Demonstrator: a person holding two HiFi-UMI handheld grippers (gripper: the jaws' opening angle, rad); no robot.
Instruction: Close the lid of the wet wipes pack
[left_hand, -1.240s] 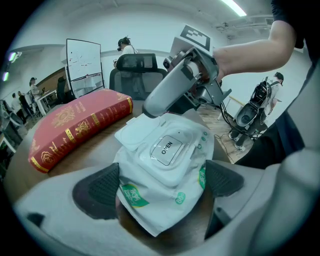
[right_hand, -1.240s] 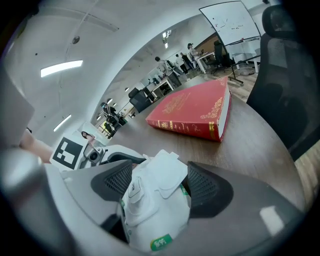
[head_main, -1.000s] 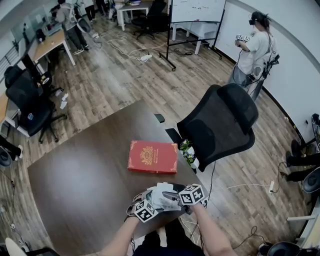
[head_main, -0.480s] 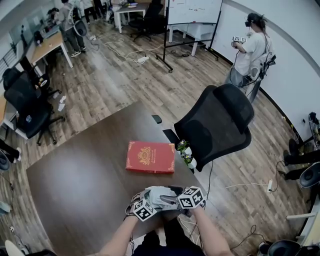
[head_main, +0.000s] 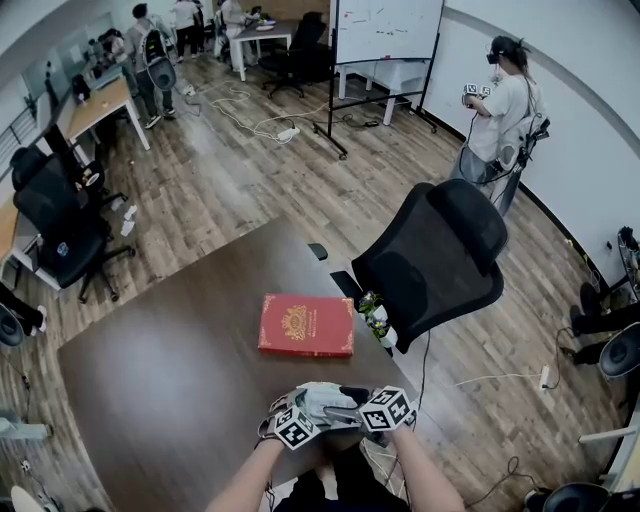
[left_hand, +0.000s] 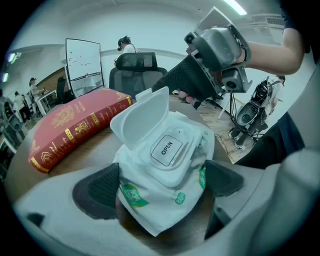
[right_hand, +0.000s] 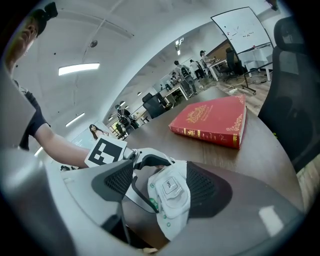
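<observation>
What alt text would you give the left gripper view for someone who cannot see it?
A white wet wipes pack sits gripped between the left tool's dark pads, its lid flipped up and open. A red book lies on the brown table to the left, and the right tool hangs above and behind the lid.

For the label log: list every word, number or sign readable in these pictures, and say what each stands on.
"OPEN": on the sticker below the raised lid of the wipes pack.
"80": on a green round mark on the pack's front.
Green logo on the pack: too blurred to read.
Gold print on the red book: too small to read.
Writing on the whiteboard: too small to read.
</observation>
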